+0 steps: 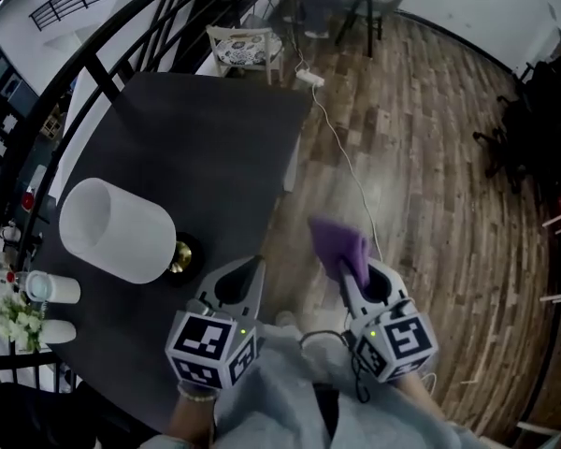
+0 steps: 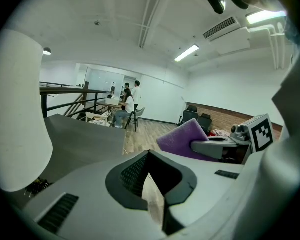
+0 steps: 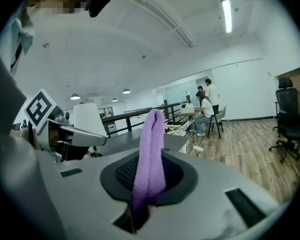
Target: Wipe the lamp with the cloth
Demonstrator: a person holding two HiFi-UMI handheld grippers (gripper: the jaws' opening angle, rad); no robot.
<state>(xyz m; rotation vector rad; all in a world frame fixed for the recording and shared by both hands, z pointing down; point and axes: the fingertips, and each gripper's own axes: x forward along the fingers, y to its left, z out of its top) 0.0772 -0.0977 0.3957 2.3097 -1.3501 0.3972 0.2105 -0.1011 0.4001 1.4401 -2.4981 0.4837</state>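
Note:
The lamp lies at the left of the dark table (image 1: 215, 148), with a white cylindrical shade (image 1: 117, 229) and a brass base (image 1: 180, 255). In the left gripper view the shade (image 2: 15, 109) fills the left edge. My left gripper (image 1: 251, 274) hovers just right of the base, over the table's near edge; its jaws (image 2: 149, 171) meet with nothing between them. My right gripper (image 1: 353, 274) is held off the table over the wooden floor, shut on a folded purple cloth (image 1: 339, 239) that stands up from the jaws (image 3: 149, 149). The same cloth (image 2: 185, 136) appears in the left gripper view.
Two white cups (image 1: 53, 290) and small white flowers (image 1: 14, 321) stand at the table's left edge, by a black railing (image 1: 122, 26). A power strip (image 1: 310, 78) and its cable lie on the floor. A patterned stool (image 1: 246, 47) stands beyond the table. People sit at a far table (image 3: 206, 109).

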